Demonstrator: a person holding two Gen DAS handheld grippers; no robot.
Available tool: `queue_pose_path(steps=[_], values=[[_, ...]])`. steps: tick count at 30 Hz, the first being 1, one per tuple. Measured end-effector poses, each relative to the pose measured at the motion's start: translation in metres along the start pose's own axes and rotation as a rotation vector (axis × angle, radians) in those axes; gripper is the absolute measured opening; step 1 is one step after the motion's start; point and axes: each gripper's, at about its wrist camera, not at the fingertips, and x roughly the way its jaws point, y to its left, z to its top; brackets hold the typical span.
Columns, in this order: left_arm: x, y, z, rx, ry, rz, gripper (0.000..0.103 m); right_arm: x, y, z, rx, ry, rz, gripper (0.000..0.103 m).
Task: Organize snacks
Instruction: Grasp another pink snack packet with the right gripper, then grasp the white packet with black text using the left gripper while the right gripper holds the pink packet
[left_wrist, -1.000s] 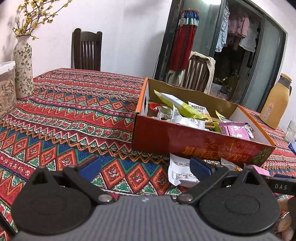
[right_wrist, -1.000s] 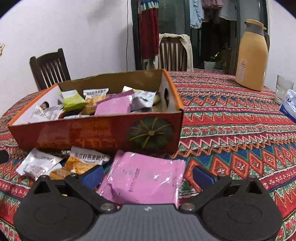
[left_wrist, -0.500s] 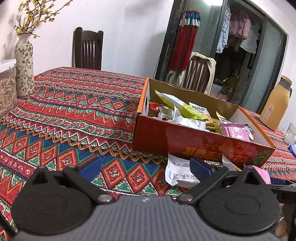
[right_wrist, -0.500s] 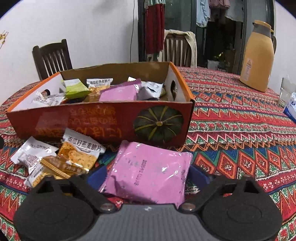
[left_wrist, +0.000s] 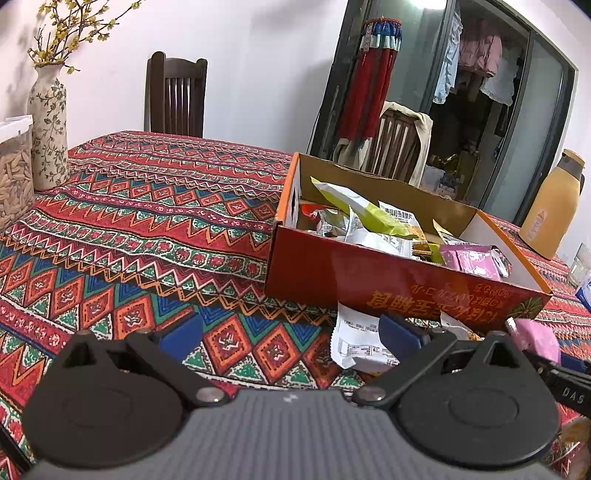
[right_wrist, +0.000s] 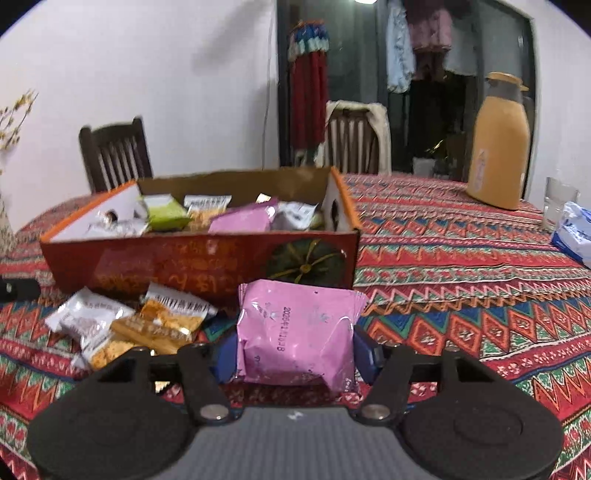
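Observation:
An orange cardboard box (left_wrist: 402, 284) (right_wrist: 184, 258) holds several snack packets on the patterned tablecloth. My right gripper (right_wrist: 295, 350) is shut on a pink snack packet (right_wrist: 299, 332) and holds it lifted in front of the box; the packet also shows at the right of the left wrist view (left_wrist: 535, 336). My left gripper (left_wrist: 291, 332) is open and empty, low over the cloth left of the box front. A white packet (left_wrist: 354, 339) lies by its right finger. White and orange packets (right_wrist: 122, 328) lie loose before the box.
A flowered vase (left_wrist: 48, 129) and a clear jar of seeds (left_wrist: 13, 173) stand at the far left. A yellow thermos (right_wrist: 498, 144), a glass (right_wrist: 557, 203) and a blue-white pack (right_wrist: 576, 232) stand at the right. Chairs (left_wrist: 175, 99) stand behind the table.
My right gripper has closed on the pink packet and raised it off the cloth. My left gripper has hardly moved.

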Motion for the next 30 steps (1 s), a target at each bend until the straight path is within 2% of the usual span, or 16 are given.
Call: queue_pose_path(steps=[6,19,30], values=[[0.002,-0.001,-0.002,0.008,0.002,0.006,0.103,-0.007,-0.004,-0.004,0.020,-0.052,0.001,0.062],[0.007,-0.016,0.000,0.058,0.052,0.003,0.103,-0.010,-0.007,-0.004,0.036,-0.073,0.019,0.062],[0.031,-0.059,0.014,0.224,0.157,0.059,0.103,-0.016,-0.009,-0.006,0.047,-0.097,0.044,0.062]])
